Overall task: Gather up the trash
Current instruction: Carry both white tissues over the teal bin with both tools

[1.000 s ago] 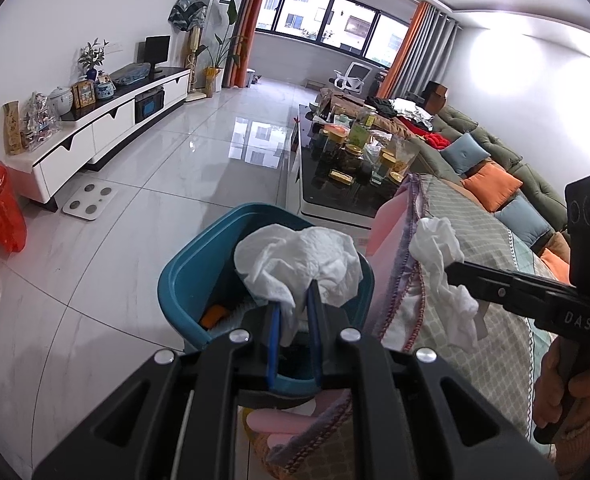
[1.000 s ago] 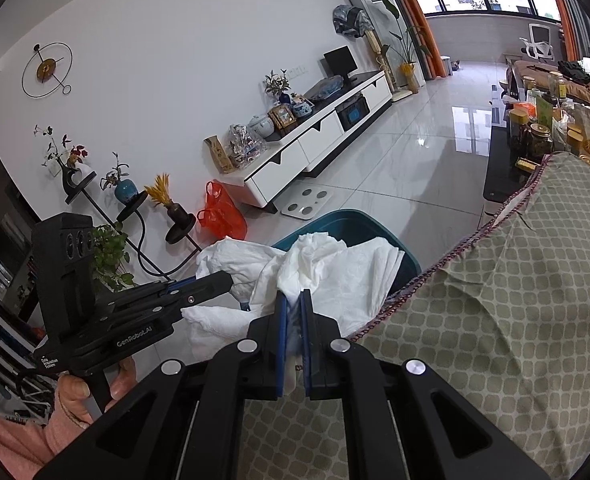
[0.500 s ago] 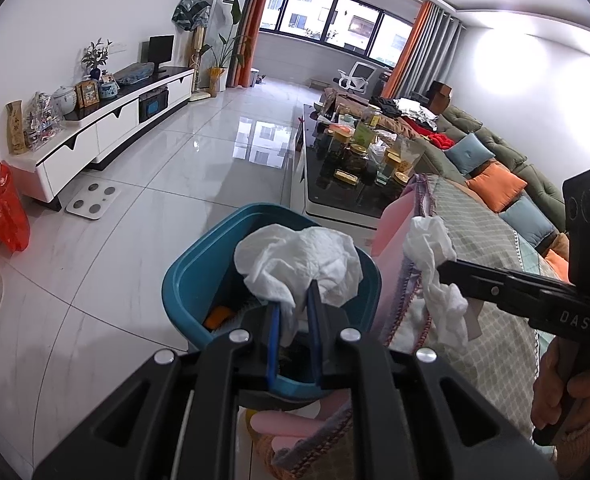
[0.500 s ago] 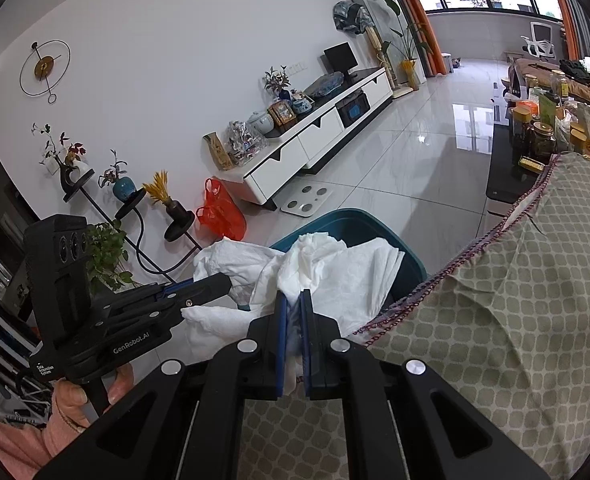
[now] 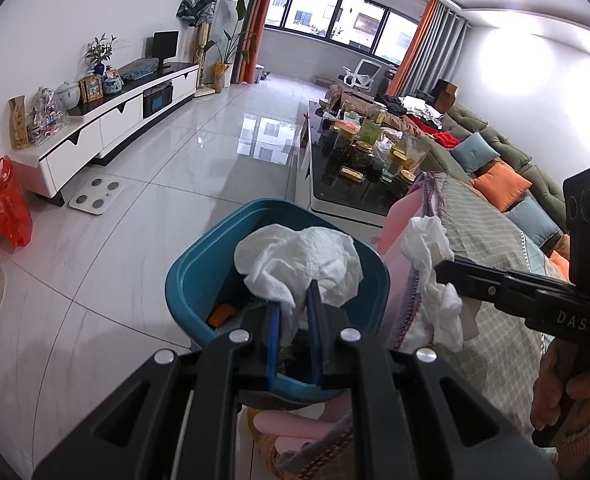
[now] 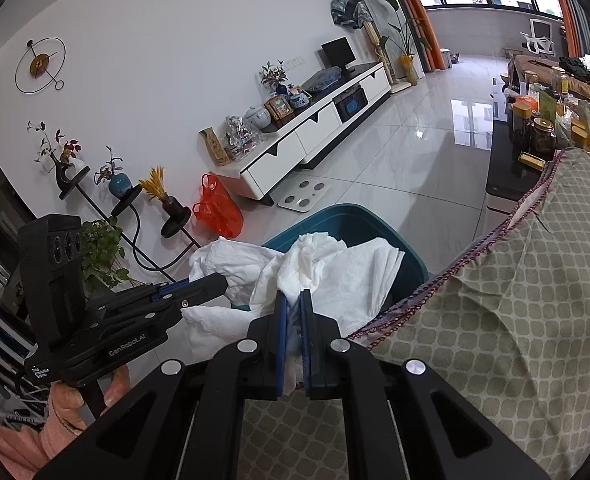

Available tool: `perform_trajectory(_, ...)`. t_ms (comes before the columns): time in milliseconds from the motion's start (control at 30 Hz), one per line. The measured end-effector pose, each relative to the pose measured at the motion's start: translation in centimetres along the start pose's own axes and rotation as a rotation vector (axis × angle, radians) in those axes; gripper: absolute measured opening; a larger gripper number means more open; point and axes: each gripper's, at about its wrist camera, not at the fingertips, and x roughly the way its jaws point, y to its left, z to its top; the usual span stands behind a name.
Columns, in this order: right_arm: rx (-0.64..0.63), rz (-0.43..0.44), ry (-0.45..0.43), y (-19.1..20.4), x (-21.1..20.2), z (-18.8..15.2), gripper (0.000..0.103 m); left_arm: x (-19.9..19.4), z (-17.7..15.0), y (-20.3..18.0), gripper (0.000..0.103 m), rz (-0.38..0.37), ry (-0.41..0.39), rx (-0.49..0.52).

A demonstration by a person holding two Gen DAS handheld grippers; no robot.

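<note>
A teal bin [image 5: 187, 276] stands on the white floor beside a checked cloth. My left gripper [image 5: 293, 300] is shut on a crumpled white tissue [image 5: 299, 260] right above the bin's opening. An orange scrap [image 5: 223, 314] lies inside the bin. My right gripper [image 5: 439, 266] reaches in from the right, shut on a second white tissue [image 5: 427, 240] at the bin's right rim. In the right wrist view, the right gripper [image 6: 293, 300] pinches its tissue [image 6: 343, 268] over the bin [image 6: 359, 216]. There the left gripper [image 6: 221, 280] holds its tissue [image 6: 231, 254] just to the left.
The checked cloth [image 6: 515, 280] covers furniture right of the bin. Behind it a black coffee table [image 5: 359, 196] carries several jars. A white TV cabinet [image 5: 95, 136], a red plastic bag [image 5: 9, 208] and a floor scale [image 5: 95, 198] lie left. A sofa [image 5: 507, 176] runs along the right.
Both grippers keep their grips on the tissues. In the left wrist view the right gripper and its tissue have drifted slightly left, nearer the bin's rim.
</note>
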Motion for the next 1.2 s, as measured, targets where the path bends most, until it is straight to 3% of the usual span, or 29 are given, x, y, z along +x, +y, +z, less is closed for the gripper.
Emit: perform_trajectory(1200,-0.002,-0.035,0.080,0.2,3.5,1.2,0.008,1.7,0.0,0.7,0.014,0.026,0.026,-0.033)
